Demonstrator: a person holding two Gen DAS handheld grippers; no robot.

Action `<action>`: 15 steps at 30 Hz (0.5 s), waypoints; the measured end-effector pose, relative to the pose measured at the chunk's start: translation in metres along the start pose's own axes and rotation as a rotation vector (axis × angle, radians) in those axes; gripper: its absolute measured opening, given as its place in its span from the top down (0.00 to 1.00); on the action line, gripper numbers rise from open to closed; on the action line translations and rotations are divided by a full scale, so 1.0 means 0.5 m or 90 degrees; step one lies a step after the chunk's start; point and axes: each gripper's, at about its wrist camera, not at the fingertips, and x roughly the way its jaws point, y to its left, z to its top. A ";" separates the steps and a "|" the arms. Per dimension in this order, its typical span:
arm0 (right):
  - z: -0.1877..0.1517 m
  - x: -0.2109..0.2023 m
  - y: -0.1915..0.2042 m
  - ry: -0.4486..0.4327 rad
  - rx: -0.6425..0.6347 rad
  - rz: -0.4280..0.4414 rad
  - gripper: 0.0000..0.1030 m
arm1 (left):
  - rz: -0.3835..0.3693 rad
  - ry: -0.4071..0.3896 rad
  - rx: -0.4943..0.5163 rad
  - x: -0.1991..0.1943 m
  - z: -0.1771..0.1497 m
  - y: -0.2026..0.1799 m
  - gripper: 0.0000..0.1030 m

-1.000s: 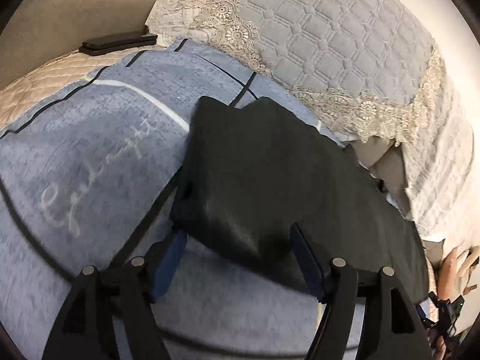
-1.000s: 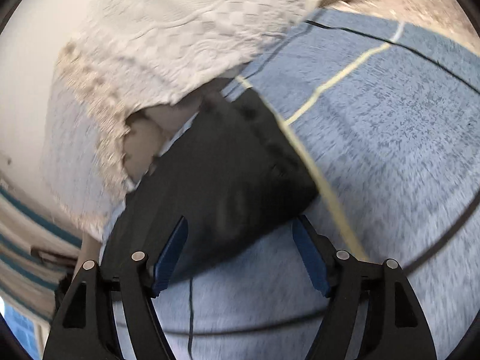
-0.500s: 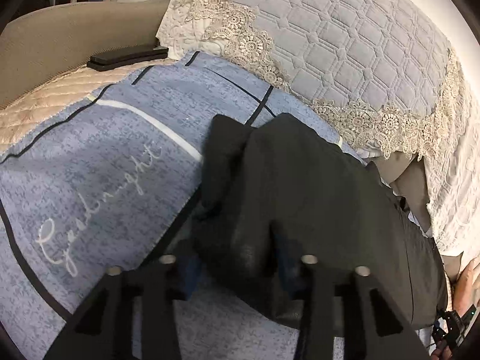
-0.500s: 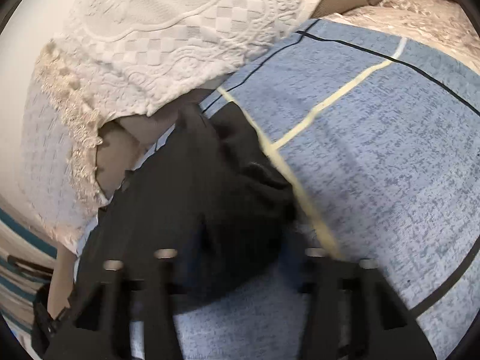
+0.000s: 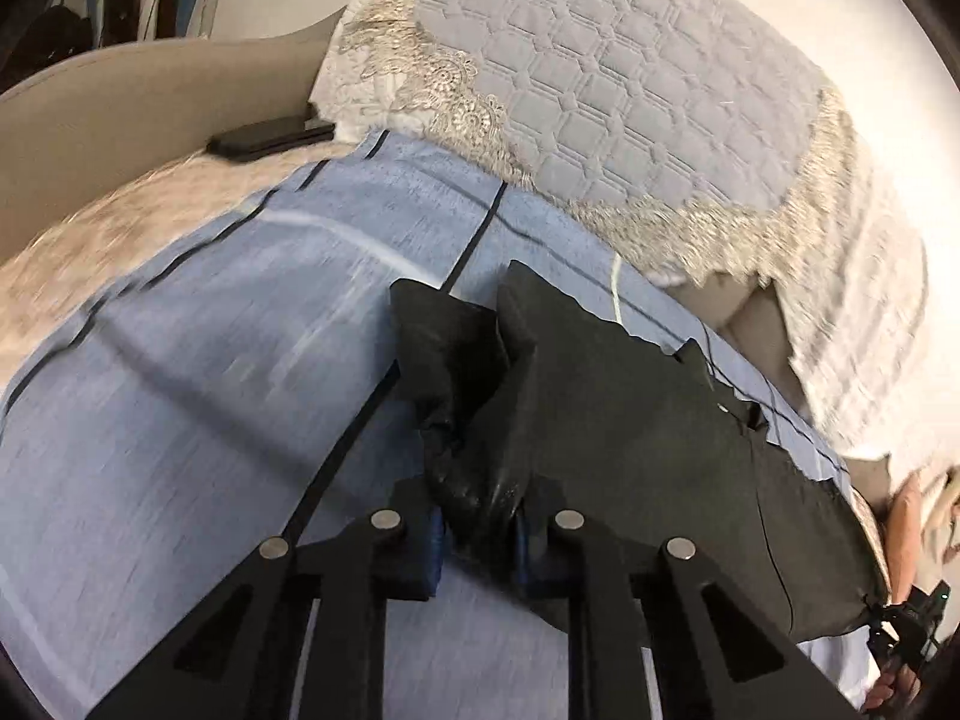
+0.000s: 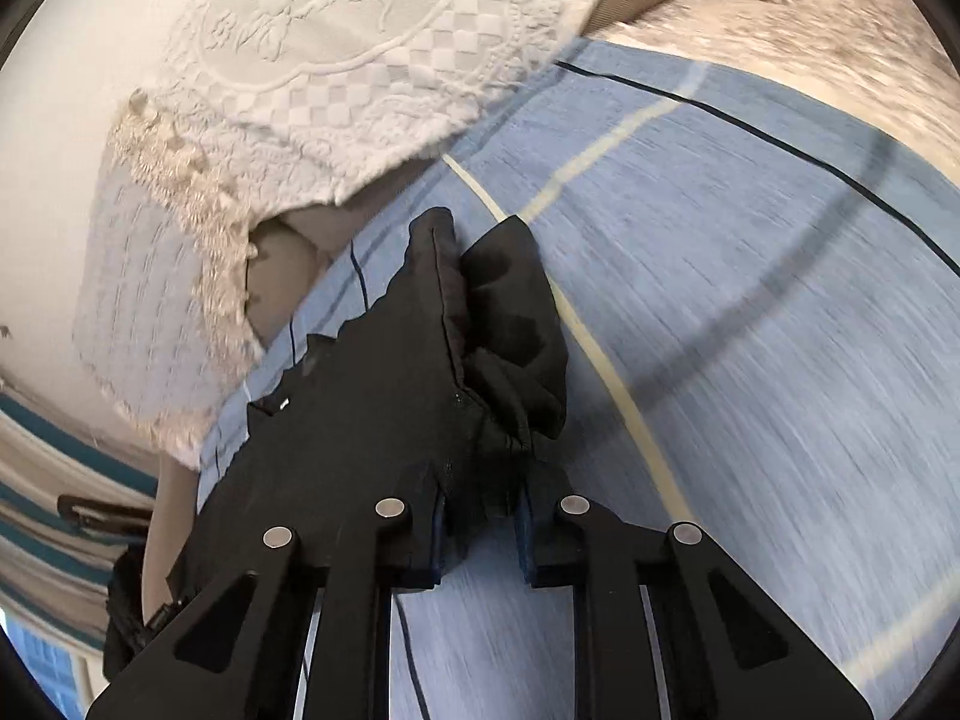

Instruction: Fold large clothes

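A black garment (image 5: 630,420) lies stretched over a blue blanket (image 5: 210,420) on a bed. My left gripper (image 5: 480,540) is closing its jaws on the garment's bunched left corner, and its blue pads (image 5: 433,552) press the cloth. In the right wrist view the same garment (image 6: 372,396) runs off to the left. My right gripper (image 6: 480,531) is closing on the bunched right corner, with cloth pinched between its pads (image 6: 525,540). Both corners are raised off the blanket. At the far right of the left wrist view a hand (image 5: 906,540) holds the other gripper.
A grey quilted pillow with lace trim (image 5: 630,108) and a white embossed cover (image 6: 360,30) lie behind the garment. A dark flat device (image 5: 270,137) rests on the beige bedspread (image 5: 120,228) near the headboard. The blue blanket (image 6: 750,330) stretches wide to the right.
Both grippers went from wide open around the garment's corners to closed on them. The cloth has bunched up and lifted, and both views have pulled back from the pillows.
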 end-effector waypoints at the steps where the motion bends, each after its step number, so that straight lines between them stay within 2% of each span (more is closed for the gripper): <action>1: -0.021 -0.017 -0.013 0.006 0.003 -0.004 0.83 | -0.004 0.006 -0.006 -0.023 -0.019 0.009 0.83; 5: -0.105 -0.085 -0.058 0.025 0.008 -0.032 0.82 | -0.004 0.018 -0.006 -0.109 -0.093 0.033 0.82; 8: -0.124 -0.092 -0.074 0.036 0.000 -0.053 0.81 | 0.015 0.034 0.009 -0.121 -0.126 0.039 0.81; 13: -0.119 -0.080 -0.064 0.037 -0.047 -0.084 0.73 | 0.031 0.058 0.034 -0.110 -0.116 0.029 0.76; 15: -0.123 -0.101 -0.054 0.018 -0.073 -0.100 0.62 | 0.037 0.051 0.054 -0.131 -0.112 0.022 0.72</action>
